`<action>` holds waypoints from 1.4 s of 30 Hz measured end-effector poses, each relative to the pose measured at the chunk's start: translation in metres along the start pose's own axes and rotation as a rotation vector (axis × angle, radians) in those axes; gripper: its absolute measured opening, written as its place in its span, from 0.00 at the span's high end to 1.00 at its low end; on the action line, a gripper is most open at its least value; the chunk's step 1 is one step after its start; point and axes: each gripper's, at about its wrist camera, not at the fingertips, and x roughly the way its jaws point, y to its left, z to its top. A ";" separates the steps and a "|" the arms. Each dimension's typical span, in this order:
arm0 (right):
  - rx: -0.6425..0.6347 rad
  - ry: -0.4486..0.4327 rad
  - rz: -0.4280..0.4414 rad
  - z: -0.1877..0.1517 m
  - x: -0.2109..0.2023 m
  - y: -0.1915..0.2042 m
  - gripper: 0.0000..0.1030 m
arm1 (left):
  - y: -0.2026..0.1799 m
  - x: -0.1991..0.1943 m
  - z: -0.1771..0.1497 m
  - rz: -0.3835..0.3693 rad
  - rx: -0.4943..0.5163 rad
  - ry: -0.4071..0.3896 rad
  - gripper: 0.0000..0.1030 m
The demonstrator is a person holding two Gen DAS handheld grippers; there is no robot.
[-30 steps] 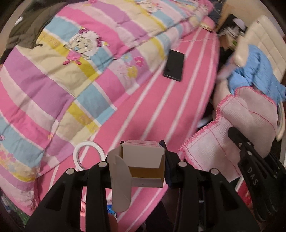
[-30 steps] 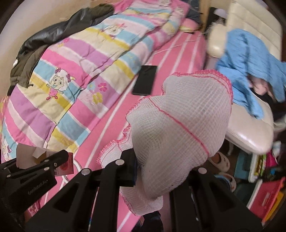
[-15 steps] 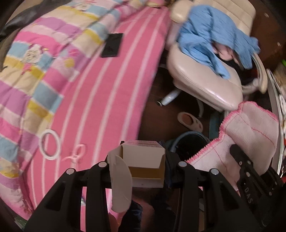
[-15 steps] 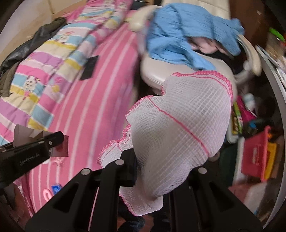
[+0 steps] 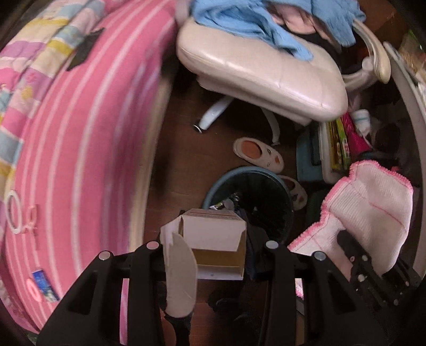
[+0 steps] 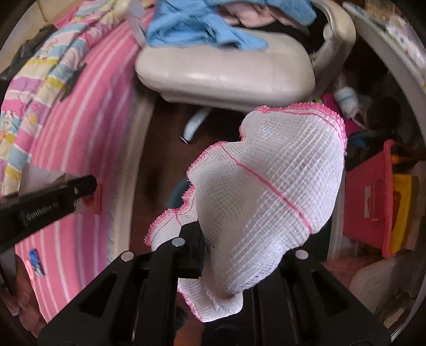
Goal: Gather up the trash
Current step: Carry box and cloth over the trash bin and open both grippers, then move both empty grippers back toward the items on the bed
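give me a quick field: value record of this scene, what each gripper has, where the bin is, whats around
left gripper: shut on a small open cardboard box
right gripper: shut on a white mesh cloth with pink edging
bin: blue rim, dark liner, on the floor just beyond the box, some trash inside
bed: pink striped sheet, to the left
chair: cream seat, blue clothes piled on it
floor: slippers by the bin
step state: box not yet dropped

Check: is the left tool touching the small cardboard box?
Touching. The left wrist view shows the left tool with both fingers pressed against the sides of the cardboard box, holding it above the bin.
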 end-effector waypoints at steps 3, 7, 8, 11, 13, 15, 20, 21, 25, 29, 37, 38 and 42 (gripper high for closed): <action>-0.011 0.035 -0.002 -0.011 0.035 -0.020 0.88 | -0.018 0.038 -0.003 -0.001 0.017 0.019 0.64; -0.043 0.074 0.004 -0.023 0.078 -0.033 0.88 | -0.035 0.088 -0.009 -0.003 0.050 0.047 0.64; -0.052 0.080 0.005 -0.026 0.086 -0.035 0.88 | -0.039 0.099 -0.010 0.000 0.059 0.053 0.64; -0.073 0.099 0.010 -0.033 0.112 -0.039 0.88 | -0.043 0.126 -0.016 -0.004 0.069 0.074 0.64; -0.081 0.113 0.013 -0.037 0.125 -0.041 0.87 | -0.045 0.141 -0.019 -0.007 0.068 0.090 0.64; -0.086 0.121 0.016 -0.038 0.134 -0.041 0.87 | -0.046 0.151 -0.021 -0.006 0.072 0.099 0.64; -0.100 0.128 0.028 -0.041 0.142 -0.039 0.83 | -0.052 0.157 -0.026 -0.008 0.079 0.107 0.63; -0.101 0.126 0.030 -0.041 0.142 -0.040 0.83 | -0.054 0.158 -0.026 -0.006 0.085 0.107 0.62; -0.096 0.124 0.034 -0.041 0.144 -0.038 0.64 | -0.059 0.157 -0.024 -0.009 0.092 0.105 0.53; -0.087 0.110 0.045 -0.038 0.140 -0.040 0.36 | -0.064 0.152 -0.022 -0.019 0.096 0.090 0.26; -0.072 0.093 0.025 -0.039 0.130 -0.046 0.27 | -0.072 0.146 -0.020 -0.031 0.110 0.078 0.16; -0.067 0.095 0.023 -0.040 0.128 -0.047 0.26 | -0.073 0.144 -0.021 -0.031 0.112 0.080 0.16; -0.055 0.091 0.015 -0.039 0.116 -0.051 0.20 | -0.069 0.132 -0.023 -0.019 0.107 0.077 0.13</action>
